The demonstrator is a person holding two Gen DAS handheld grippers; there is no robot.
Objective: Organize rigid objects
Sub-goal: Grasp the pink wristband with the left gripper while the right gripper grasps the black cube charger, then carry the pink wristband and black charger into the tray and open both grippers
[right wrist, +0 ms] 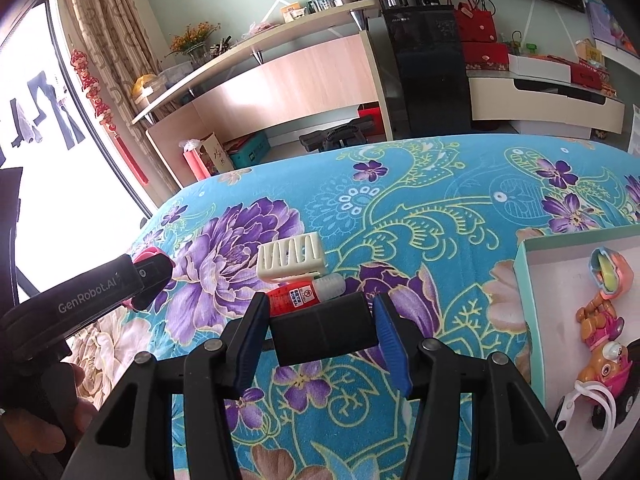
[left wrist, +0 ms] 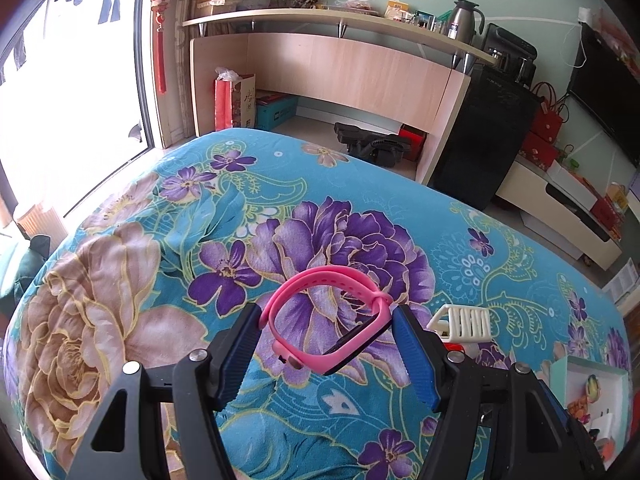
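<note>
My left gripper (left wrist: 326,332) is shut on a pink smart-band watch (left wrist: 332,312), held above the flowered cloth; its strap loop sticks forward. My right gripper (right wrist: 320,320) is shut on a black rectangular block (right wrist: 322,334), just above the cloth. In front of it lie a white slotted plastic piece (right wrist: 290,258) and a red-labelled glue bottle (right wrist: 304,294); the white piece also shows in the left wrist view (left wrist: 464,322). The left gripper's body (right wrist: 100,292) shows at the left of the right wrist view.
A teal-edged white box (right wrist: 524,264) at the right holds toy figures (right wrist: 604,344) and a white item; it also shows in the left wrist view (left wrist: 560,372). Beyond the table's far edge stand a wooden desk (left wrist: 332,68), a black cabinet (left wrist: 480,136) and a window at the left.
</note>
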